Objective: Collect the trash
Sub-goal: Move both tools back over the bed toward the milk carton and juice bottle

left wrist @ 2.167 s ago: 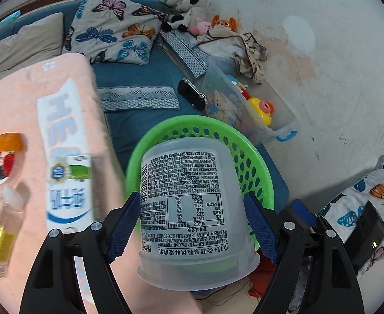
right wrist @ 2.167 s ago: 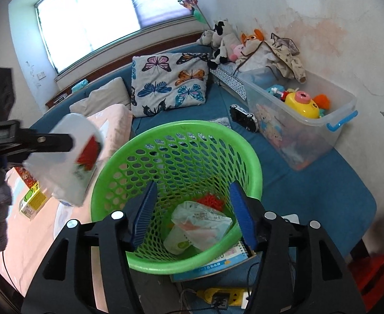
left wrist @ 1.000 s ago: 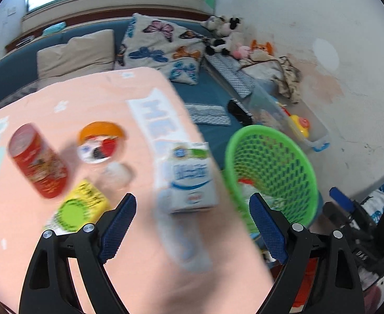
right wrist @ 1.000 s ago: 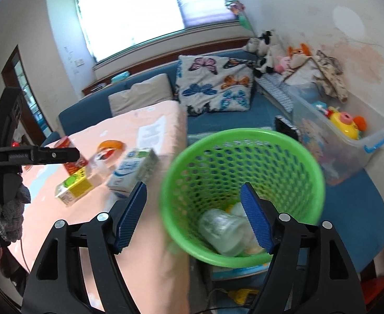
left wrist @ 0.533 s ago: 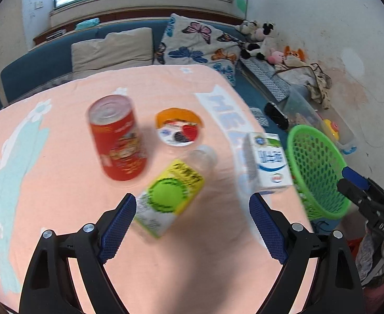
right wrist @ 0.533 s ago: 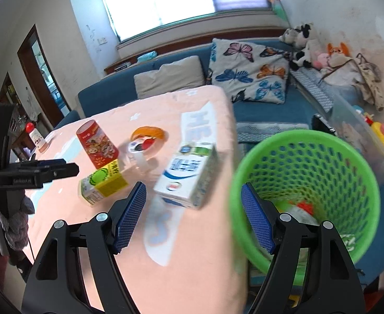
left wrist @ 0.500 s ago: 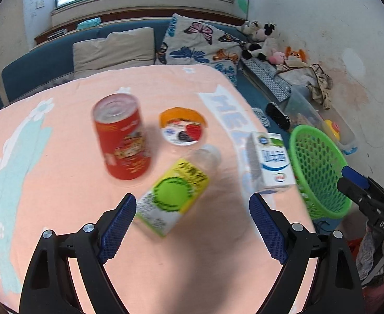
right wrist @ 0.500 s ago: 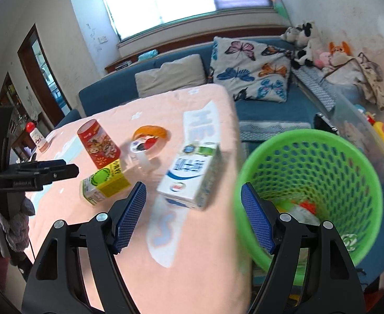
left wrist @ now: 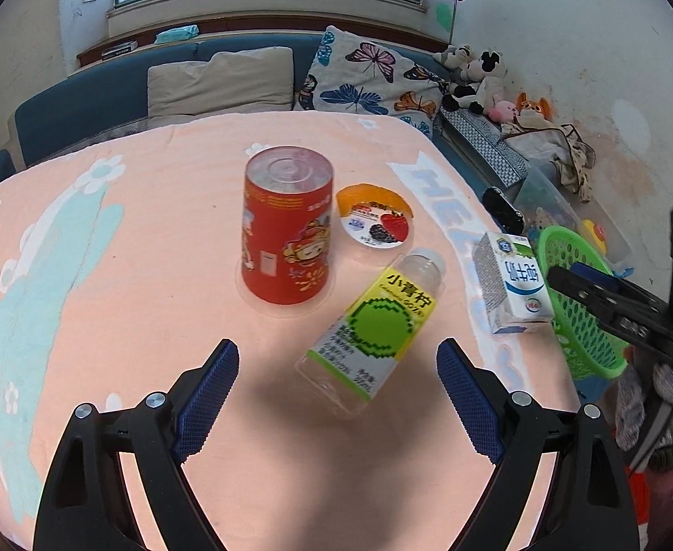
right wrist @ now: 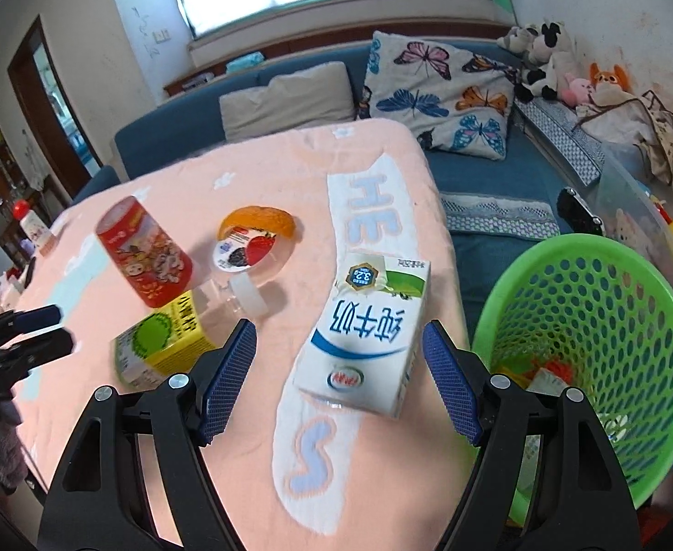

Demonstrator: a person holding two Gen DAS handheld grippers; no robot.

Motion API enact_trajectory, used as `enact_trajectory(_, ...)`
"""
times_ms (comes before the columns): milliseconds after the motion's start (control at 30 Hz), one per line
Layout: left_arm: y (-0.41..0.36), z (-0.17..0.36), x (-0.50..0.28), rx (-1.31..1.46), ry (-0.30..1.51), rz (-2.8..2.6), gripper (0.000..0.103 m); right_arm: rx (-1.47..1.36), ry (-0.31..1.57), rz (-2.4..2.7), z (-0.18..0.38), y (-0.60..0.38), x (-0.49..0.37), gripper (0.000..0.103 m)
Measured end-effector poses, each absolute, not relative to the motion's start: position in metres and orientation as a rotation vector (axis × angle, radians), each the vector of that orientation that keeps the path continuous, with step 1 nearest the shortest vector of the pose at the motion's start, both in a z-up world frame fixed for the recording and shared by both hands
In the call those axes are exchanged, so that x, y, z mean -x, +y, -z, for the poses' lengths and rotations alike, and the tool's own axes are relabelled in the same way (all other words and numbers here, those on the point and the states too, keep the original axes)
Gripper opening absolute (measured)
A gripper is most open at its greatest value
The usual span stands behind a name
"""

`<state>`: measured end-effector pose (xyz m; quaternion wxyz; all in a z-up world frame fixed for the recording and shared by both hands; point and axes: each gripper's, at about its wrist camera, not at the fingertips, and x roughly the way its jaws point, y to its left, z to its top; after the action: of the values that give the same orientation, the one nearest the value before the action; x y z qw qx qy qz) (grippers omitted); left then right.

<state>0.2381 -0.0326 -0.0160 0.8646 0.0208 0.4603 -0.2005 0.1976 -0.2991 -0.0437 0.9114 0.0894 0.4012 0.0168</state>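
Both grippers, left (left wrist: 336,367) and right (right wrist: 339,349), hang wide open and empty over your table (left wrist: 107,275): left lined up on the lying bottle (left wrist: 371,330), right framing the milk carton (right wrist: 364,335) beside the green basket (right wrist: 612,284) for a short drop.

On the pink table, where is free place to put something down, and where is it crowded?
Free: the wide cloth left of the red can, and the strip between can and sofa. Crowded: can, yogurt lid, bottle and milk carton cluster toward the green basket.
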Motion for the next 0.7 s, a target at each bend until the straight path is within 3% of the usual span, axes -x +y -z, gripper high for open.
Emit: enact_trajectory(700,-0.061,0.037,-0.243,-0.192,0.957,0.485,0.085,-0.216,0.992,0.050,0.096,-0.313,-0.253,0.071)
